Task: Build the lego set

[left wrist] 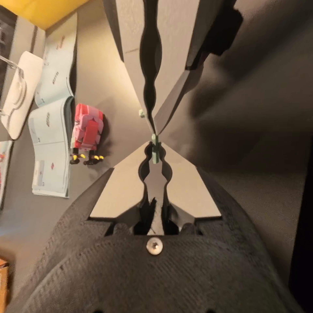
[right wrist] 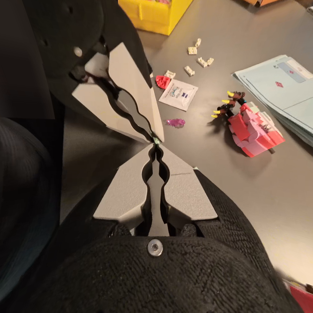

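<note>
My left tongs point(left wrist: 155, 144) pinched a small pale-green brick piece point(left wrist: 155, 152) at their very tips, pads pressed on both its sides. My right tongs point(right wrist: 155, 145) came in tip-to-tip from 12 o'clock in the left view, closed down to almost nothing; a sliver of the same green piece point(right wrist: 156, 141) showed where the two pairs of tips met, but I could not tell whether the right pads actually bit it. A second tiny pale-green bit point(left wrist: 142, 113) sat beside the right tongs' finger, at 11 o'clock of the grip.

Risk, as I judged it: the grip was shallow, tips only, so any twist or pull between the two tongs could flick the piece out onto the grey bench point(right wrist: 220, 186).

Room: the bench was open at 3 o'clock in the right view. The red-and-pink brick model point(right wrist: 254, 132) lay at 2 o'clock, the pale blue instruction booklet point(right wrist: 288, 94) beyond it. A purple translucent piece point(right wrist: 175, 122), a white sachet point(right wrist: 178, 94) and loose white bricks point(right wrist: 199, 57) sat at 1 o'clock, the yellow bin point(right wrist: 155, 15) at 12.
</note>
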Demonstrator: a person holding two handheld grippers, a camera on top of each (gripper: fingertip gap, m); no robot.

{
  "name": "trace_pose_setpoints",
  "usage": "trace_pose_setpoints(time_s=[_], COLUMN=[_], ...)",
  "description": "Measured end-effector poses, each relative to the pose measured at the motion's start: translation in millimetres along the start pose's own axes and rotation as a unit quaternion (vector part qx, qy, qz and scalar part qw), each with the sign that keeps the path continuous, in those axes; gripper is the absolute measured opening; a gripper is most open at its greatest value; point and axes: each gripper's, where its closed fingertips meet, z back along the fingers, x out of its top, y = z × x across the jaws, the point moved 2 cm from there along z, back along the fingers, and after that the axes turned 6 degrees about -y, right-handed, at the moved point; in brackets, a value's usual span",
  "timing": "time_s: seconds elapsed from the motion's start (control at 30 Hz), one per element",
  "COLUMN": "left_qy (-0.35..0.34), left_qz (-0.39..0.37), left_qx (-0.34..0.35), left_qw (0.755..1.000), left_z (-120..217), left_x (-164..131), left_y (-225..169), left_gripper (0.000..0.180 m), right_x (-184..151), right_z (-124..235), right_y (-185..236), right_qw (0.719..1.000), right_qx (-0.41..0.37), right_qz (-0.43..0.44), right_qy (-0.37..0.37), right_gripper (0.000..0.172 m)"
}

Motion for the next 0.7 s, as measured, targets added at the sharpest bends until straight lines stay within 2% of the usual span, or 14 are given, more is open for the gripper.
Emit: trace_pose_setpoints(time_s=[0.13,0.2,0.27,0.47,0.57,0.7], left_qy=[0.003,0.023,0.036,0.040,0.037,0.034], left_qz=[0.042,0.025,0.013,0.034,0.049,0.050], left_qx=[-0.032,-0.039,-0.059,-0.179,-0.211,-0.231], left_qw=[0.999,0.999,0.998,0.983,0.975,0.971], left_z=[-1,-3,-5,-6,-8,-6], left_x=[-4,-10,-10,-2,-2,-3], left_y=[-1,-2,-6,-16,-15,-17], left_gripper=[0.004,0.004,0.004,0.004,0.004,0.004], right_x=[-11,-8,-6,-13,-15,-17], right_z=[-3,-1,0,-5,-6,-3], right_y=[-1,-3,-1,8,8,6], right_qw=[1.000,0.999,0.998,0.998,0.997,0.997], right_qx=[0.005,0.009,0.030,0.058,0.065,0.065], right_qz=[-0.018,-0.038,-0.054,0.015,0.023,0.026], right_qy=[0.006,-0.012,-0.020,0.017,0.028,0.037], right_gripper=[0.000,0.000,0.010,0.005,0.001,0.013])
